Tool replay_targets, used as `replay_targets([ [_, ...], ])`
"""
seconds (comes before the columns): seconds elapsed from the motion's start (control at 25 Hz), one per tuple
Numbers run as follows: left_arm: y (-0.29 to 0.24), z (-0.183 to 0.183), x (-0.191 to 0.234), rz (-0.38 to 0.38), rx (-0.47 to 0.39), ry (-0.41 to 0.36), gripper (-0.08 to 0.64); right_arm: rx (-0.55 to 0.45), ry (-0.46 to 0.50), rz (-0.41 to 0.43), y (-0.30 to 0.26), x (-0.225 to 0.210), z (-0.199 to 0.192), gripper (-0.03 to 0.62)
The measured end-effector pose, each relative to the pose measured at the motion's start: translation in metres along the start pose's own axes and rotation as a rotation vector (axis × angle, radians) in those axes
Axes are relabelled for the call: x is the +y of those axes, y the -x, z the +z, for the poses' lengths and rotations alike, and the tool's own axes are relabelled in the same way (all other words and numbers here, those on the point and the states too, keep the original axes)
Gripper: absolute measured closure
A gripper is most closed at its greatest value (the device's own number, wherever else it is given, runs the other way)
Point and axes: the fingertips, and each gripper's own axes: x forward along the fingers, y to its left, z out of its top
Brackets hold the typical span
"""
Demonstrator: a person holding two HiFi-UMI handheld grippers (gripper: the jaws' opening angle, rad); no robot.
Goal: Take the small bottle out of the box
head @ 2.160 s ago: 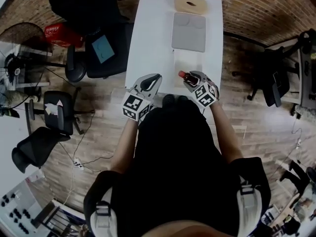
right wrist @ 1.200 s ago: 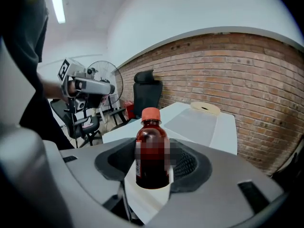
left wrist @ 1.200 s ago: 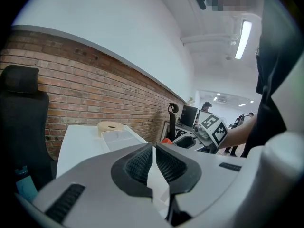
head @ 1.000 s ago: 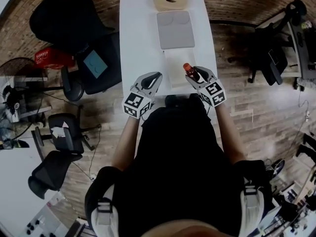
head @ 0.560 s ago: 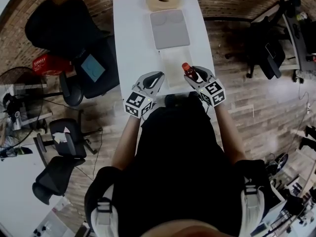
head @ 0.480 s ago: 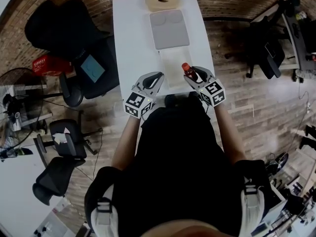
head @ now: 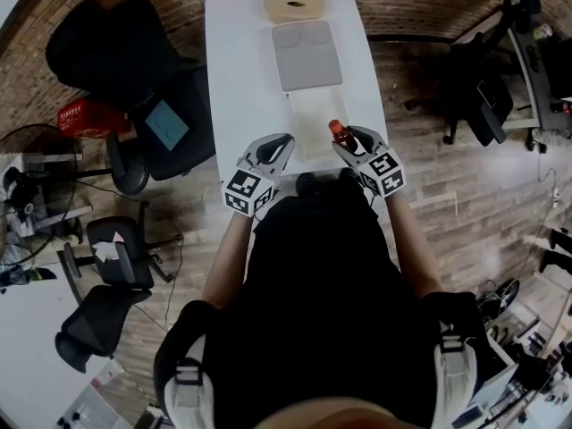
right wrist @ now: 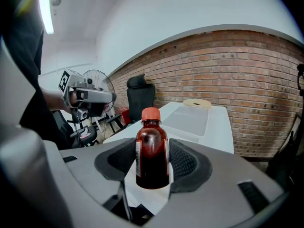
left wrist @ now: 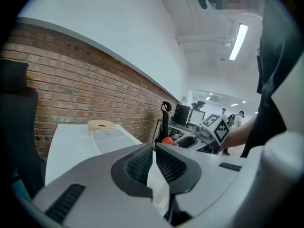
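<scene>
A small dark-red bottle with an orange-red cap stands upright between the jaws of my right gripper, which is shut on its body. In the head view the bottle and right gripper hang above the white table's near right edge, beside the open translucent box. My left gripper is at the near left edge, apart from the box. Its ribbed pads are pressed together with nothing between them, so the left gripper is shut.
Beyond the box lie a grey flat lid and a tan tape roll at the table's far end. Black office chairs stand to the left, with another chair on the right.
The right gripper has kept hold of the bottle throughout. It has drifted slightly toward the table's near right edge, while the left gripper has stayed about where it was.
</scene>
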Motion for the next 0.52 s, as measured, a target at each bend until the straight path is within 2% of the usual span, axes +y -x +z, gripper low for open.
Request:
replay_targets([
  [0.52, -0.0013, 0.001, 0.0018, 0.002, -0.004, 0.0, 0.525, 0.014, -0.008, -0.004, -0.0002, -0.0024, -0.0068, 0.377],
])
